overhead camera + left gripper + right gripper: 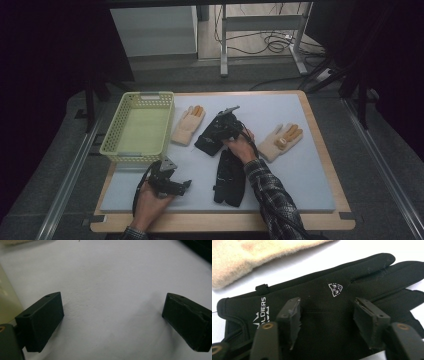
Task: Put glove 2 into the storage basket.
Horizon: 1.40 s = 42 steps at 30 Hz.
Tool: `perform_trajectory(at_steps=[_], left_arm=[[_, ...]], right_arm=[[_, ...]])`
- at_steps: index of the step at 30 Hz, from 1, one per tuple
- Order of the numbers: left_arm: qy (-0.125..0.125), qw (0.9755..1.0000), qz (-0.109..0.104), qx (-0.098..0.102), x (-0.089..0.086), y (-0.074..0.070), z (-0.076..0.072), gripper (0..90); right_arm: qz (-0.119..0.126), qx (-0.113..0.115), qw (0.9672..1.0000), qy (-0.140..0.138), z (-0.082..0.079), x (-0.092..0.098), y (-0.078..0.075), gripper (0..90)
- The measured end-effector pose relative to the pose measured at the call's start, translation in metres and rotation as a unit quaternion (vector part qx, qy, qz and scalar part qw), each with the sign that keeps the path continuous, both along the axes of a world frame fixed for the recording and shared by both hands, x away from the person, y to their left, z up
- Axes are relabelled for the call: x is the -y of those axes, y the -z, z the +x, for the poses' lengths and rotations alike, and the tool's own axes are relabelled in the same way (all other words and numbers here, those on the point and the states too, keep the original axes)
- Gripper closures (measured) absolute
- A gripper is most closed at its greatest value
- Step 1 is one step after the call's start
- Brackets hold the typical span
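Note:
A black glove [207,141] with a white logo lies near the middle of the white mat [290,185]. My right gripper [217,131] hangs right over it. In the right gripper view the jaws [327,306] stand partly apart above the back of this black glove [324,280], and I see no fabric pinched between them. A second black glove [230,177] lies closer to the person, beside the right forearm. My left gripper [186,185] rests low at the front left, and its jaws [112,305] are wide open over bare mat.
A pale yellow-green basket [148,95] stands at the back left, and its wall [6,300] is next to the left jaw. One cream glove with orange fingertips [187,125] lies beside the basket, another [281,141] at the right. The near one [249,257] touches the black glove's far side.

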<state>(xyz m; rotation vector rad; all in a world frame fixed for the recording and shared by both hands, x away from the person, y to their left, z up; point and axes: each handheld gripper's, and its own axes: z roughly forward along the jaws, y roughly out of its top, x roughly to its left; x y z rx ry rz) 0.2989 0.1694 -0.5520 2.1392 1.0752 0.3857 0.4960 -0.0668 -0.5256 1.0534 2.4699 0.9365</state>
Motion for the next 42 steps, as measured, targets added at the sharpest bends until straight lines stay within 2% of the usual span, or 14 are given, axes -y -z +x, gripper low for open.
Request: perform_trajectory(at_steps=[4,7,10,14,17,19,20,23,25,31,32,33,39,42], left_arm=[[0.0,1.0,0.0,0.0,0.0,0.0,0.0,4.0],[0.0,1.0,0.0,0.0,0.0,0.0,0.0,4.0],[0.0,1.0,0.0,-0.001,0.0,0.0,0.0,4.0],[0.0,1.0,0.0,-0.001,0.0,0.0,0.0,4.0],[0.001,1.0,0.001,-0.001,0.0,0.0,0.0,4.0],[0.003,1.0,0.003,-0.001,-0.001,0.0,0.0,4.0],[0.003,1.0,0.003,-0.001,-0.001,0.0,0.0,4.0],[0.003,1.0,0.004,-0.001,-0.001,0.0,0.0,4.0],[0.003,1.0,0.004,-0.001,-0.001,0.0,0.0,4.0],[0.002,1.0,0.003,-0.001,0.0,0.0,0.0,4.0],[0.002,1.0,0.004,-0.001,-0.001,0.0,0.0,4.0],[0.002,1.0,0.004,-0.001,-0.001,0.0,0.0,4.0],[0.001,1.0,0.002,0.0,0.0,0.0,0.0,4.0],[-0.001,1.0,-0.001,0.0,0.0,0.0,0.0,4.0]], right_arm=[[-0.002,0.0,1.0,-0.003,-0.005,-0.005,-0.002,70.6],[0.001,-0.004,1.0,-0.005,-0.006,-0.007,-0.004,77.4],[0.007,-0.014,0.9998,-0.009,-0.005,-0.003,-0.008,78.2],[0.02,-0.013,0.9996,-0.014,-0.007,0.002,-0.017,78.1],[0.042,-0.004,0.9985,-0.036,-0.016,0.01,-0.036,77.9],[0.043,-0.003,0.9983,-0.04,-0.019,0.011,-0.04,77.9],[0.047,-0.003,0.9974,-0.054,-0.027,0.013,-0.05,77.8],[0.05,0.006,0.9963,-0.07,-0.04,0.017,-0.061,77.7],[0.052,0.006,0.9959,-0.075,-0.043,0.018,-0.064,77.7],[0.061,0.011,0.9928,-0.103,-0.071,0.032,-0.082,77.6],[0.06,0.015,0.9916,-0.114,-0.084,0.038,-0.088,77.5],[0.06,0.015,0.9916,-0.114,-0.084,0.038,-0.088,77.5],[0.063,0.017,0.9885,-0.136,-0.127,0.059,-0.098,77.3],[0.058,0.007,0.9876,-0.146,-0.149,0.067,-0.093,77.1]])
